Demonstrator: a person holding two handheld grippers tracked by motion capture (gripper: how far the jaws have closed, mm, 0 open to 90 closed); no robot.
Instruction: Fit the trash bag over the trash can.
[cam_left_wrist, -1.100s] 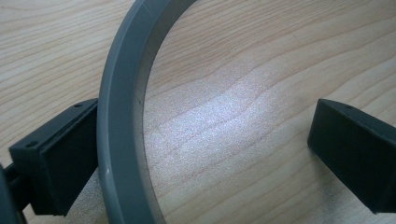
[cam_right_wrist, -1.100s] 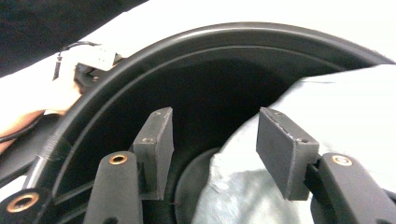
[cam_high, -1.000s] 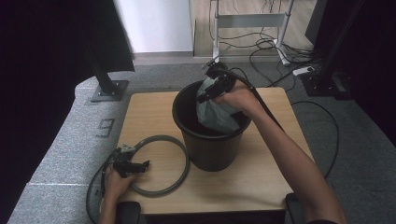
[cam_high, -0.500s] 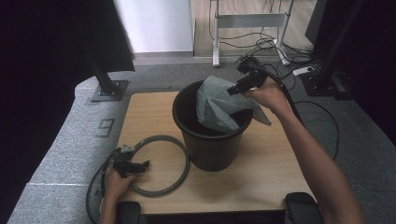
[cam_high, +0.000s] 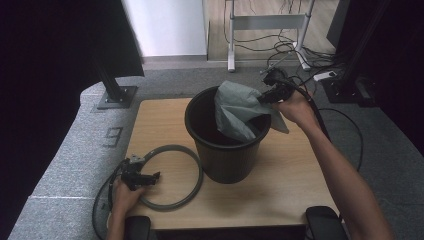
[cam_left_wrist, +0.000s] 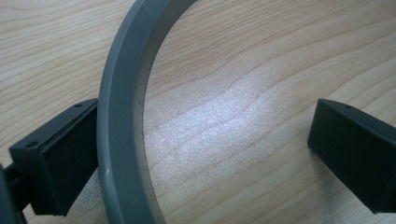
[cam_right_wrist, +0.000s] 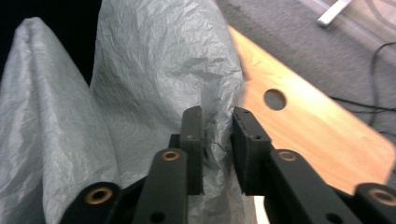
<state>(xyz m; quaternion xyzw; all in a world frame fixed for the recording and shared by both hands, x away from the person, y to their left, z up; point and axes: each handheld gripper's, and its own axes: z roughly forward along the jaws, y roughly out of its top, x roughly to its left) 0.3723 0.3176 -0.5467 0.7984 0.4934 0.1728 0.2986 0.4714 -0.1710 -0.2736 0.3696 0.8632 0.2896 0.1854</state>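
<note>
**Bag pinched over the bin rim, ring under my left jaws**

From the high view I have the wooden table (cam_high: 165, 125) in front of me, and on it the black waste bin (cam_high: 225, 155), standing upright just left of and below my right gripper (cam_high: 267, 96). That gripper is up at the bin's far right rim, and it is clenched on a fold of the grey bin bag (cam_high: 240, 112). In the right gripper view the two black jaws stand nearly closed with the crinkled plastic (cam_right_wrist: 154, 70) bunched between them, the sheet rising ahead of the jaws and spreading off to their left. Part of the bag hangs down inside the bin, and a flap drapes outward over the rim directly under the gripper.

The grey ring (cam_high: 172, 175) lies flat on the table against the foot of the bin, on its left side. My left gripper (cam_high: 145, 177) sits low at the ring's near left arc. In the left gripper view its jaws are spread wide apart; the ring's band (cam_left_wrist: 123, 112) runs up just inside the left-hand jaw, touching or almost touching it, while the other jaw stands well clear over bare wood (cam_left_wrist: 233, 116). Nothing is squeezed there: the left gripper is released, straddling the band.
</note>
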